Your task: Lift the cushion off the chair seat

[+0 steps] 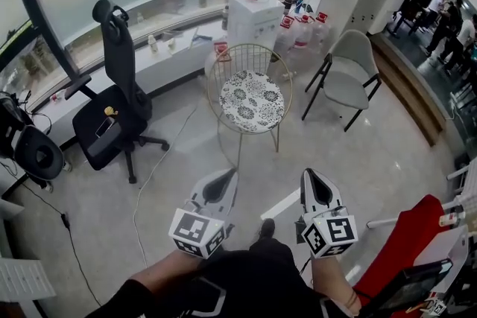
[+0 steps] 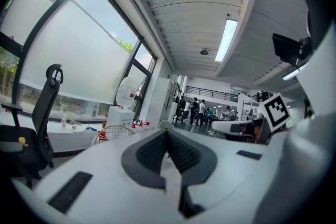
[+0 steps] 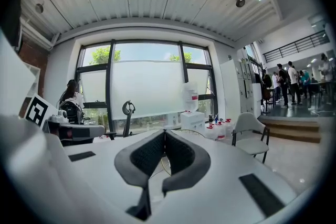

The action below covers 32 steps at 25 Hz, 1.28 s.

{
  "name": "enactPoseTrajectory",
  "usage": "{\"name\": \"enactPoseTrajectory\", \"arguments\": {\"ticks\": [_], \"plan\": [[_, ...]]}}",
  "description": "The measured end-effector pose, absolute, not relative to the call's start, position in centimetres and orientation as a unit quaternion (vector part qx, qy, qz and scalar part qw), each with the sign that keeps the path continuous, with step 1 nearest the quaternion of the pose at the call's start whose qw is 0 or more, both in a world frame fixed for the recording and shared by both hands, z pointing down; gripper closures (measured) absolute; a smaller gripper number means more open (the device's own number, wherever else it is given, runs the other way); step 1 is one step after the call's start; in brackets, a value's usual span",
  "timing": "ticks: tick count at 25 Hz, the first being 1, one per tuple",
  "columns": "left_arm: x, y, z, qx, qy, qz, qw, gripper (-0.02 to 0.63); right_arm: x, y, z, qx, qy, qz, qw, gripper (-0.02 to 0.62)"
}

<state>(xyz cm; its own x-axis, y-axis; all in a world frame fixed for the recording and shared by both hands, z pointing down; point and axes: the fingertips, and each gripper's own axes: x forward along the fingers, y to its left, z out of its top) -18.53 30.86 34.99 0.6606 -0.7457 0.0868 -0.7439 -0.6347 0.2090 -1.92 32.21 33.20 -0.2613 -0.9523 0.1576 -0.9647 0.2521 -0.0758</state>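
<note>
Approach is judged in hand; the round black-and-white patterned cushion (image 1: 252, 100) is seated on the gold wire chair (image 1: 242, 58), well apart from the left gripper (image 1: 226, 175) and right gripper (image 1: 308, 175), both closed and empty; opened jaws are called for next.

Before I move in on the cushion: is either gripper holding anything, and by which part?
Nothing is held. Left gripper and right gripper are both shut and empty, short of the patterned cushion lying on the gold wire chair.
</note>
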Motion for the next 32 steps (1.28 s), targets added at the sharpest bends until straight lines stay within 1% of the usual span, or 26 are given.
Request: {"name": "enactPoseTrajectory", "arguments": {"ticks": [6, 10, 15, 22, 32], "plan": [[-15.5, 27.0, 35.3, 0.898, -0.425, 0.006, 0.115, 0.601, 0.6, 27.6, 34.3, 0.592, -0.800, 0.086, 0.037, 0.586], [-12.9, 24.0, 34.6, 0.894, -0.435, 0.006, 0.103, 0.601, 3.0, 23.8, 33.7, 0.582, -0.810, 0.069, 0.035, 0.586], [-10.0, 20.1, 34.4, 0.882, -0.459, 0.009, 0.105, 0.601, 6.3, 19.3, 33.0, 0.573, -0.816, 0.064, 0.026, 0.586], [-6.3, 16.4, 34.6, 0.869, -0.484, 0.015, 0.102, 0.601, 10.1, 14.6, 34.3, 0.542, -0.836, 0.081, 0.016, 0.586], [-3.4, 12.8, 36.0, 0.847, -0.518, 0.031, 0.113, 0.601, 12.6, 8.8, 35.7, 0.504, -0.859, 0.094, 0.008, 0.586]]}}
